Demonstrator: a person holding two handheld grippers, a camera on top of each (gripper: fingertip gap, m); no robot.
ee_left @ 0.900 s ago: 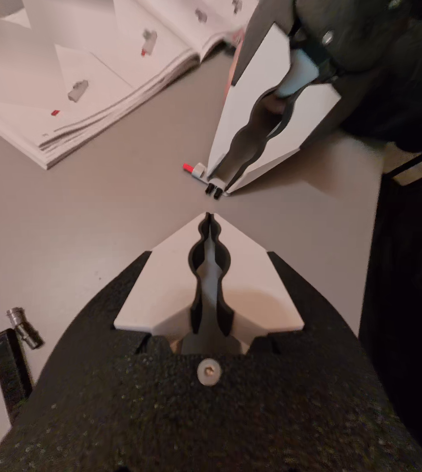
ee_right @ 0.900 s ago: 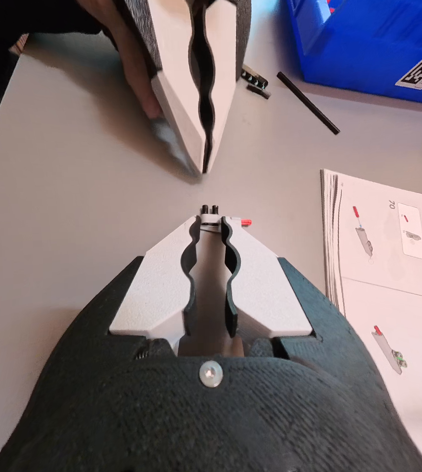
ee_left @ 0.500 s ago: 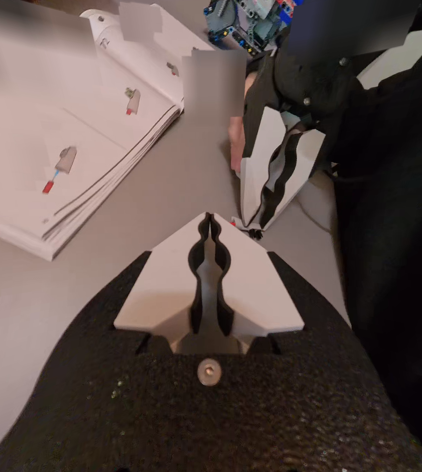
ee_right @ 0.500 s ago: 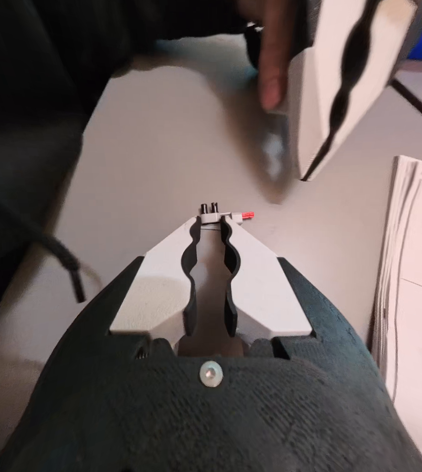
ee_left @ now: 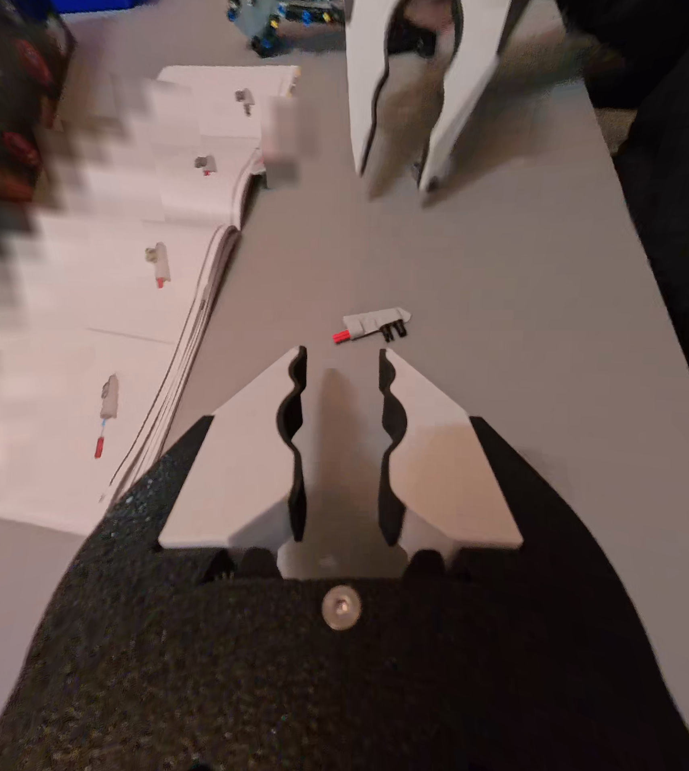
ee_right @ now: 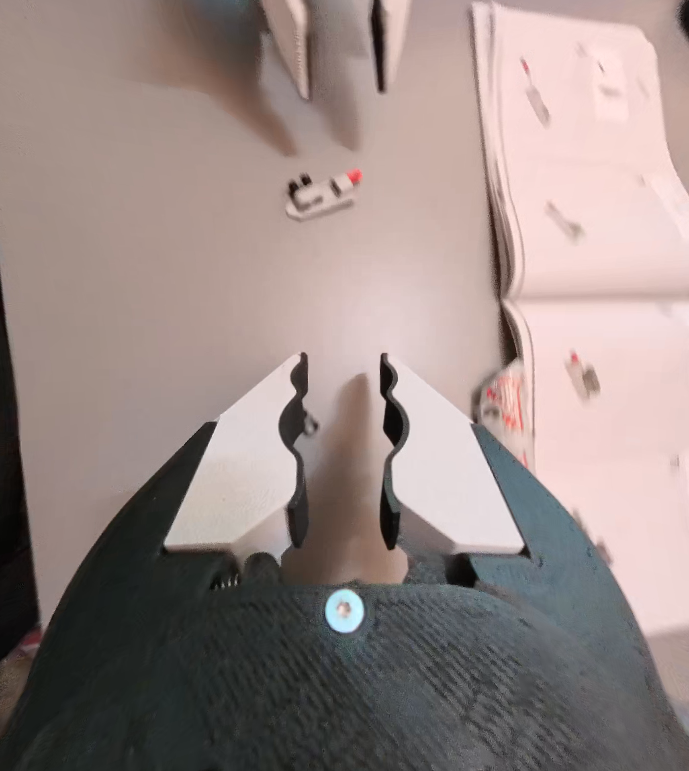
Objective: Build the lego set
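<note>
No legible writing anywhere (booklet [ee_left: 84,317] pages blurred).

We hold the left gripper [ee_left: 342,352] low with its jaws apart and nothing between them. Our right gripper [ee_right: 341,359] faces it from across, jaws likewise spread and empty. Each gripper's tips show beyond the other's jaws, well apart from them.

Right tongs [ee_right: 342,354] empty, agape; grey lego piece [ee_right: 321,196] ahead.
</note>
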